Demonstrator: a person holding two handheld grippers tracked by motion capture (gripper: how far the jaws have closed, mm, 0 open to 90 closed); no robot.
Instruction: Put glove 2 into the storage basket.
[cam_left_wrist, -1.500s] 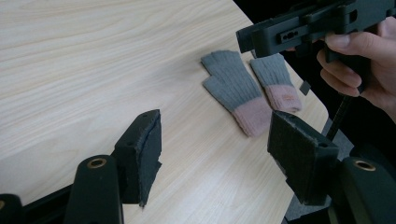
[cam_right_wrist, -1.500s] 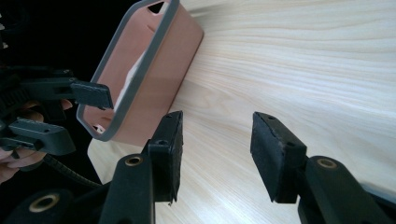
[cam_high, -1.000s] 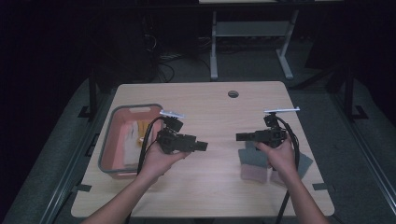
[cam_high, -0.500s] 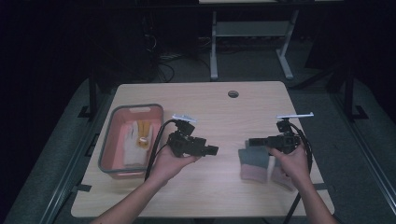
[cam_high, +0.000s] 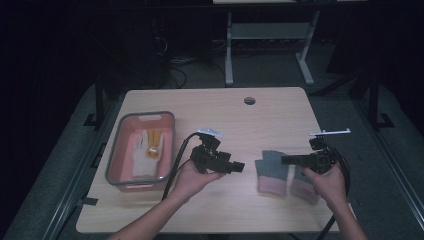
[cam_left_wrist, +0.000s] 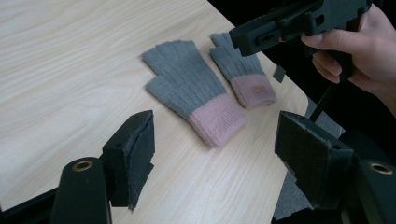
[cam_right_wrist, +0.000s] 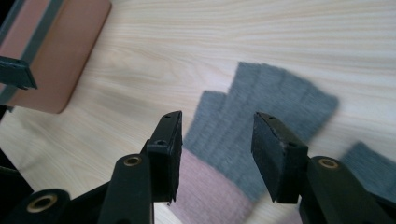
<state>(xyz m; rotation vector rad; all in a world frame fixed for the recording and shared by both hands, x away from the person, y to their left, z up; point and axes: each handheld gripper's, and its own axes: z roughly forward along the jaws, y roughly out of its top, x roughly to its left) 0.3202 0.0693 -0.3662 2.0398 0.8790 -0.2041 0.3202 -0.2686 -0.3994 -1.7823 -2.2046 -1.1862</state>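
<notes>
Dark room, black floor, a white-framed stand behind; light wood worktop (cam_high: 280, 120) with a round cable hole near its far edge.

Two grey fingerless gloves with pink cuffs lying flat near the right front corner of the worktop, side by side, cuffs toward the front edge: inner glove (cam_high: 270, 172) and outer glove (cam_high: 304, 184). Counted clearly as two in the left gripper view, inner glove (cam_left_wrist: 194, 95), outer glove (cam_left_wrist: 245, 70), close together but with a strip of bare wood between them. In the high view partly covered by the right gripper and hand.

One pink tray with grey rim (cam_high: 116, 160) at the left side of the worktop. Contents, seen from the high view: one white glove (cam_high: 141, 159) with a yellow and orange item (cam_high: 155, 142) beside it, too small to identify. In the right gripper view, just a corner of that tray (cam_right_wrist: 60, 65).

Two grippers. Left gripper (cam_high: 239, 166) held above the middle of the worktop, aimed at the gloves, jaws wide apart, nothing between them. Right gripper (cam_high: 285, 160) held over the inner glove (cam_right_wrist: 252, 126), jaws apart and empty, pink cuff directly below them; contact with the wool not determinable.
</notes>
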